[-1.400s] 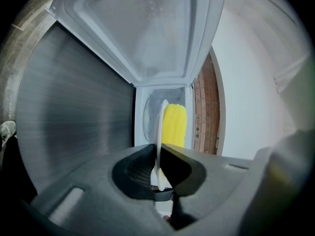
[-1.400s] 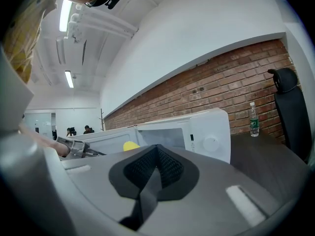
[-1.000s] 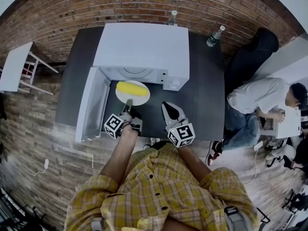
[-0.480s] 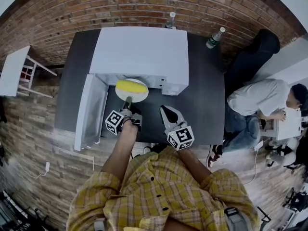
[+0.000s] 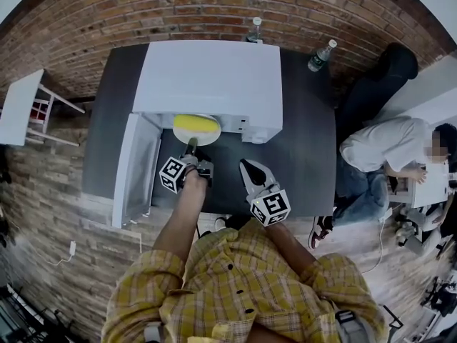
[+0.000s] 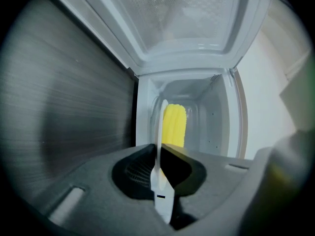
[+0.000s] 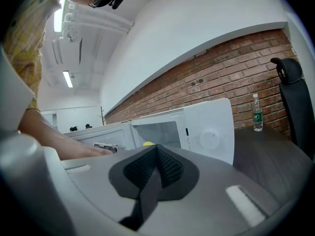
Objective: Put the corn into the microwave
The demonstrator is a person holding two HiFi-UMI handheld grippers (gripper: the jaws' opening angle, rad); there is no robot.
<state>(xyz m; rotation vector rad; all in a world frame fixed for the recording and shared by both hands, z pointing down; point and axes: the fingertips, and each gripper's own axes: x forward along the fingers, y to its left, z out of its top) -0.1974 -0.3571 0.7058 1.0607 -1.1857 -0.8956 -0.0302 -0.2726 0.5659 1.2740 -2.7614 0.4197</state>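
Your left hand-held gripper [image 5: 191,146] pinches the round white plate [image 6: 158,146] of yellow corn [image 6: 173,126] at the white microwave [image 5: 214,77] mouth; your right hand-held gripper [image 5: 248,165] is pressed together.

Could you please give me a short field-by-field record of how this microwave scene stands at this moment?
microwave: white, on the dark table
door: open, at the microwave's left
corn: yellow, lying on the white plate
plate position: partway into the microwave opening
left claw: shut on the plate's near rim
right claw: shut, empty, above the table in front of the microwave
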